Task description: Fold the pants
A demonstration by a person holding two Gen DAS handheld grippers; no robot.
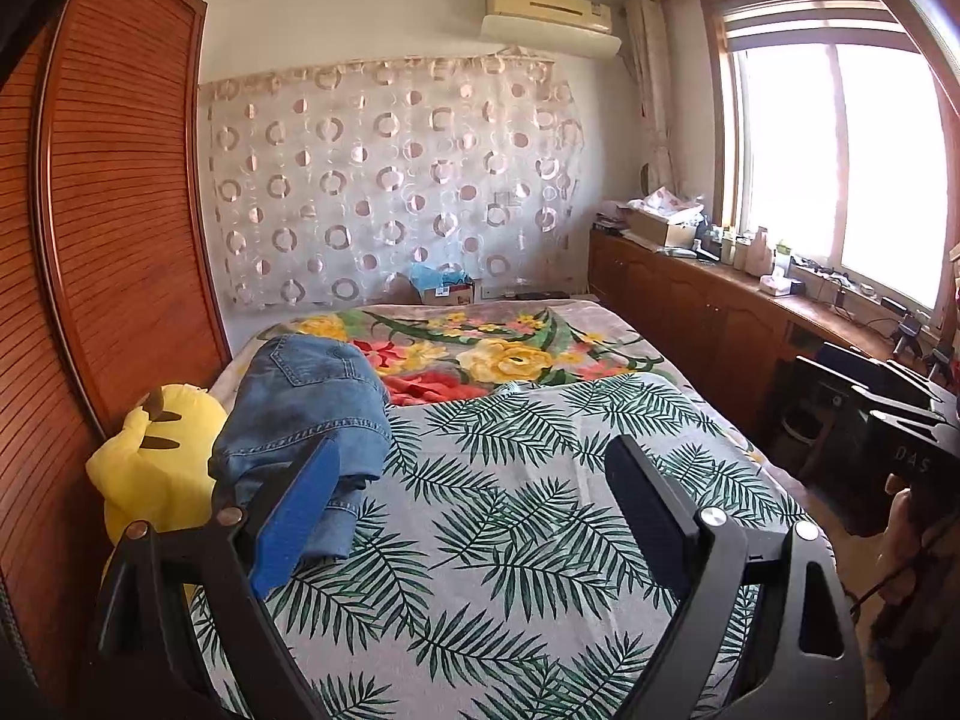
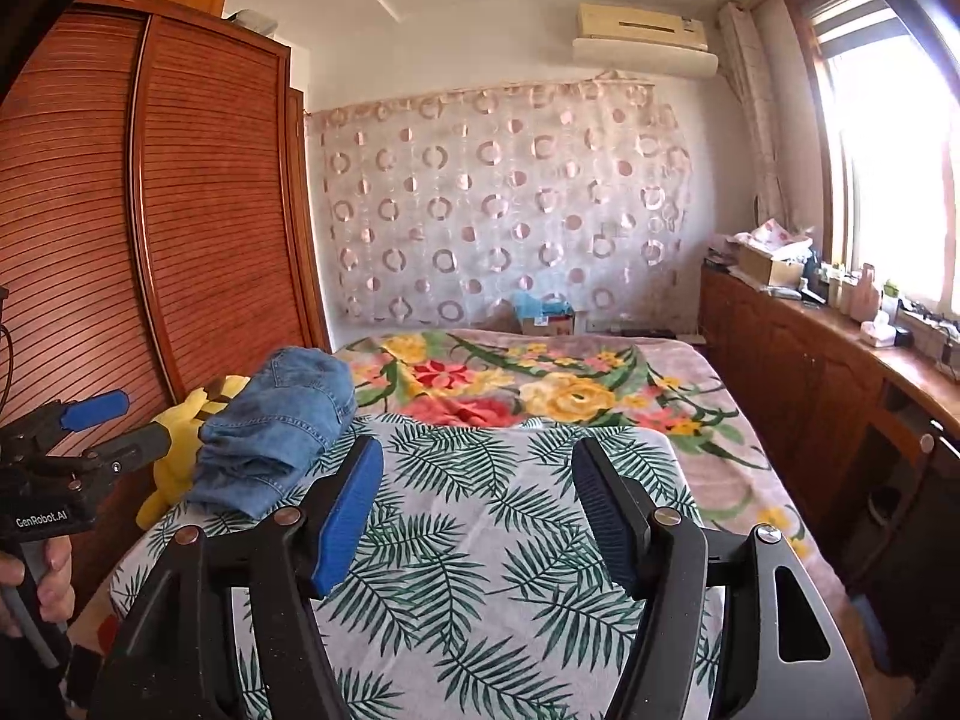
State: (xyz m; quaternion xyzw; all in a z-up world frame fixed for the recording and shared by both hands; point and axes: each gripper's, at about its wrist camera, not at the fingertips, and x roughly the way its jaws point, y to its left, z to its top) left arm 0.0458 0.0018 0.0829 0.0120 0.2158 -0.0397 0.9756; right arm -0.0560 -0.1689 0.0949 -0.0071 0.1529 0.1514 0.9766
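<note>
A pair of blue jeans [image 1: 306,408] lies folded in a bundle on the left side of the bed, partly on the palm-leaf sheet [image 1: 510,510]. My left gripper [image 1: 474,450] is open above the sheet, its blue left pad [image 1: 300,516] just in front of the jeans with nothing between the fingers. In the right wrist view the jeans [image 2: 282,420] lie ahead to the left. My right gripper [image 2: 478,450] is open over the sheet and holds nothing. The left gripper [image 2: 147,418] shows at the left edge, held by a hand [image 2: 48,570].
A yellow plush toy [image 1: 162,462] sits against the jeans at the bed's left edge, beside a tall wooden wardrobe [image 1: 120,210]. A floral blanket [image 1: 480,348] covers the far half of the bed. A low wooden cabinet [image 1: 690,300] with clutter runs under the window on the right.
</note>
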